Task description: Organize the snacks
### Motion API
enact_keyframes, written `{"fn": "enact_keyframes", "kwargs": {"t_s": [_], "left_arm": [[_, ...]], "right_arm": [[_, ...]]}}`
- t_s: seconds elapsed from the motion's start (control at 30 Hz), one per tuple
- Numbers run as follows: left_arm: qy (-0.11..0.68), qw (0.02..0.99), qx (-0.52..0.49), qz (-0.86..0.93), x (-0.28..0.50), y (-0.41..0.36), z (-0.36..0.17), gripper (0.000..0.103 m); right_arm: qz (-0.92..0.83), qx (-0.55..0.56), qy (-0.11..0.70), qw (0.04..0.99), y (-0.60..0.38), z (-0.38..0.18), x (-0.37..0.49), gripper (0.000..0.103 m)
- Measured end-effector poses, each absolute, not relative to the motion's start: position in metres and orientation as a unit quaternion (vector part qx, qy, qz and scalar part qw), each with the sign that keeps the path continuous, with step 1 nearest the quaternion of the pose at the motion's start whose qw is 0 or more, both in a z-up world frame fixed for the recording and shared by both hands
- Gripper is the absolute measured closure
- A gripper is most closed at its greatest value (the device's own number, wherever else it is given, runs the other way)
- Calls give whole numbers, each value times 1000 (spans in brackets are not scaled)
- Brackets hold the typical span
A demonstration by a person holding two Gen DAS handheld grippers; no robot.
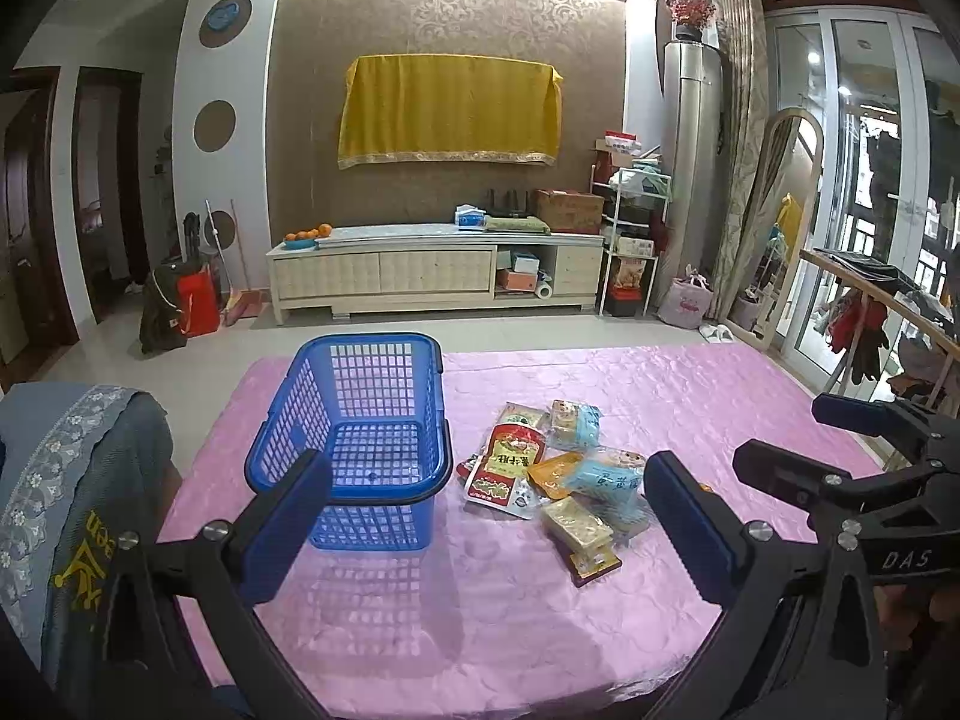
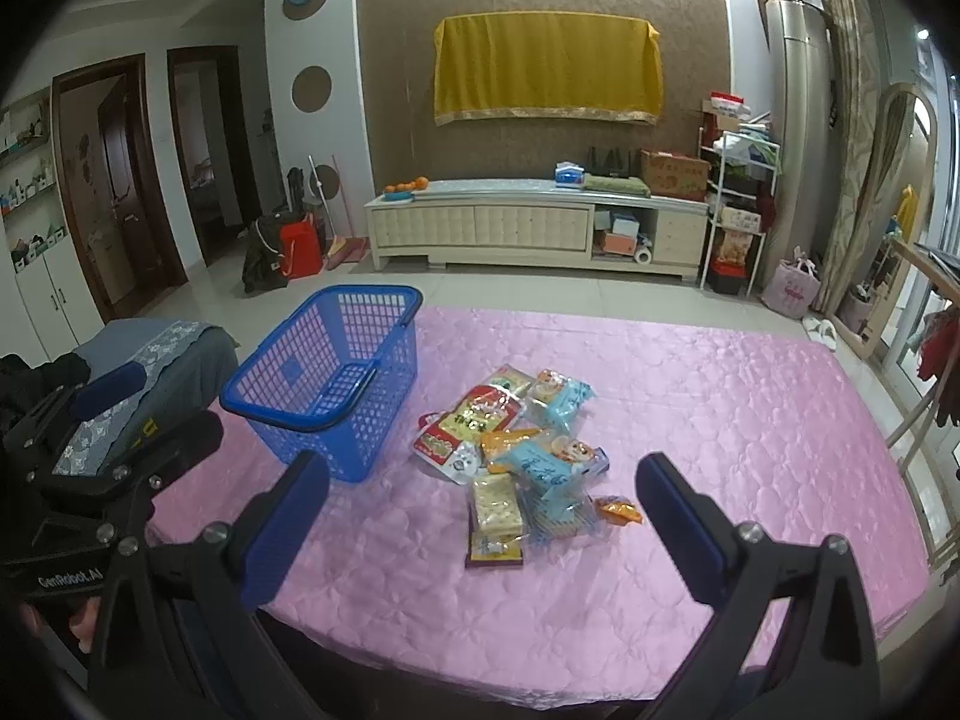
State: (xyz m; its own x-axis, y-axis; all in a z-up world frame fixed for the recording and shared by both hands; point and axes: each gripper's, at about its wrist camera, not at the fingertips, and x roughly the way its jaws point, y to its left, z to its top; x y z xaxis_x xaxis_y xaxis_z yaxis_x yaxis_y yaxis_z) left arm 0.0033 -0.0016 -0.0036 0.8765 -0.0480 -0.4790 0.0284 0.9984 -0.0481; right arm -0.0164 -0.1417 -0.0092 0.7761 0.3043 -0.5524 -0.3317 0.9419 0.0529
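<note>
**Snacks waiting beside an empty basket**

Snacks (image 1: 552, 474) are lying in a loose heap on the pink-covered tabletop (image 1: 690, 396), just to the right of the blue basket (image 1: 360, 420), near it but not touching as far as the views are showing. A red pouch (image 1: 504, 465), light blue packets (image 2: 549, 465) and a pale cracker pack (image 2: 495, 504) are overlapping one another; a small orange piece (image 2: 618, 509) is sitting at the heap's right edge. The basket is standing upright with its handle folded down over the rim, and nothing is showing inside it.

Both tools are hovering above the near edge of the tabletop. The left tool (image 1: 486, 516) is spread wide and gripping nothing; the right tool (image 2: 480, 516) is likewise spread wide and gripping nothing.

Sorting is looking unstarted: no packet is in the basket yet. The next move is probably calling for one tool to be lowering onto a top-lying packet, closing across its narrow side, since the slick overlapping wrappers are likely to be sliding or dragging neighbours along.
</note>
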Motion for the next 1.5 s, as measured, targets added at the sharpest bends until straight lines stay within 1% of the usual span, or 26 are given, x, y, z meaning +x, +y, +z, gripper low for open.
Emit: {"fn": "enact_keyframes", "kwargs": {"t_s": [1.5], "left_arm": [[247, 968, -19, -27, 2, -2, -5, 0]], "right_arm": [[163, -20, 297, 941, -143, -12, -18, 0]]}}
